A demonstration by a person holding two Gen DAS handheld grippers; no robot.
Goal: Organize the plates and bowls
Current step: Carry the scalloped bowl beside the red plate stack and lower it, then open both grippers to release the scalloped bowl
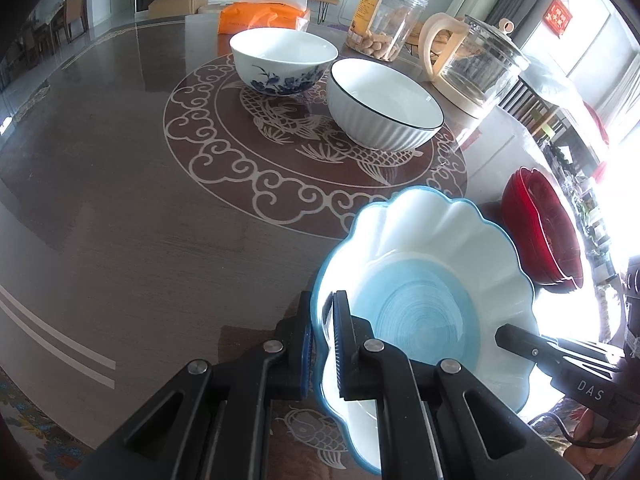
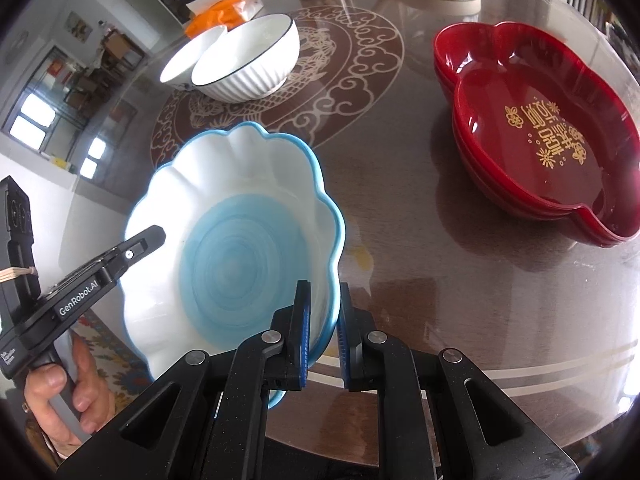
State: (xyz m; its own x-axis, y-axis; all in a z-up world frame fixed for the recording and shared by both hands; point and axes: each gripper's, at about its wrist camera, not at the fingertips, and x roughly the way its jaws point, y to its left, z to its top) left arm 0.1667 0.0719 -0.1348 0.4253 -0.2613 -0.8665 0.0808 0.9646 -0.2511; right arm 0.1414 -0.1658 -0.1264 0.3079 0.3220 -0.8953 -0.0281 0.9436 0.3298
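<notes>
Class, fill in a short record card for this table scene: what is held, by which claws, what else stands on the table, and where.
held item: blue-rimmed scalloped plate, lifted and tilted
left claw: shut on the plate's rim
right claw: shut on the opposite rim
bowls: floral bowl beside ribbed bowl, at the table's centre
red dishes: stacked, to the plate's right
behind the bowls: snack jar, glass kettle

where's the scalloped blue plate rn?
Blue plate is held off the table between both grippers, left gripper and right gripper each clamping a rim, with red trays to its right.
</notes>
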